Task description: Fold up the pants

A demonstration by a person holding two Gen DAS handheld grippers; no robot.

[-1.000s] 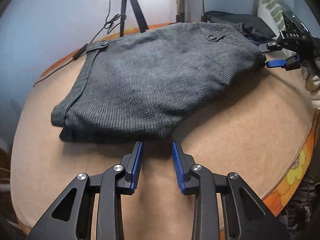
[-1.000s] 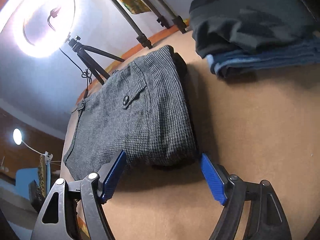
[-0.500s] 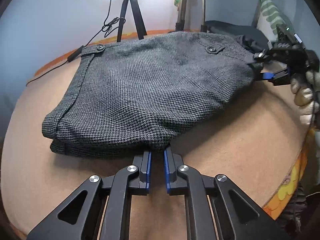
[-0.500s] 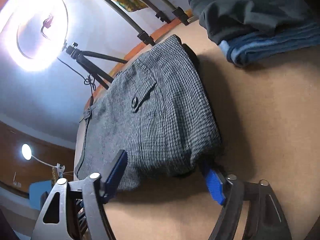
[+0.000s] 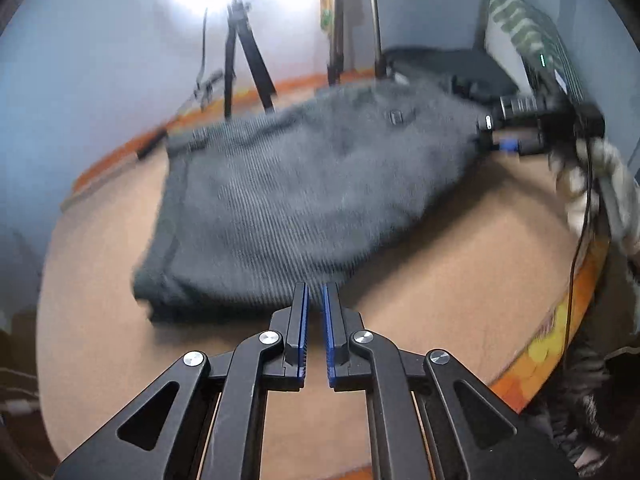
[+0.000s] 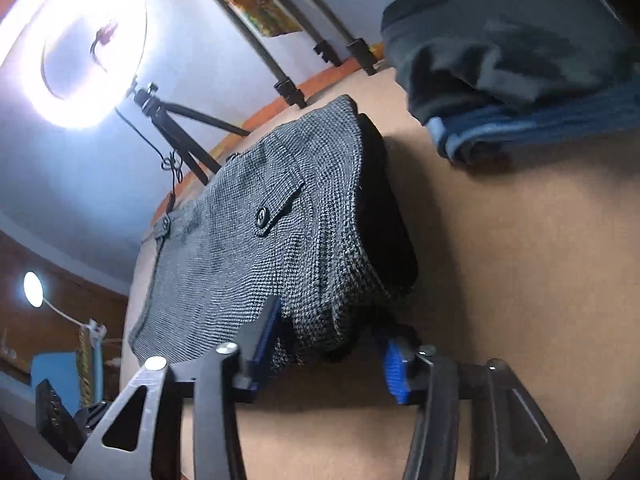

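1. the pants [image 6: 256, 248] lie as a thick folded bundle of grey woven cloth on the tan table [image 6: 520, 280], waistband button toward the far edge, a buttoned back pocket facing up
2. the left gripper [image 5: 314, 300] sits at the near edge of the bundle, its blue pads nearly together; whether any cloth is pinched between them i cannot tell, as the view is blurred
3. the right gripper [image 6: 332, 340] has its fingers around the thick corner of the bundle, cloth bulging between the blue pads, so it looks clamped on the pants
4. the fabric looks soft but heavy and bulky, several layers deep; it should sag and slide layer over layer, so a hold probably needs to bite through the whole stack at a corner or folded edge, not the top layer alone
5. the table looks matte with an orange patterned rim [image 5: 560, 344]; friction likely helps the bundle keep its shape
6. around it: a stack of other folded clothes [image 6: 520, 60] well apart from the pants, a ring light [image 6: 80, 40], a tripod [image 6: 176, 120] and a striped cushion [image 5: 520, 28]
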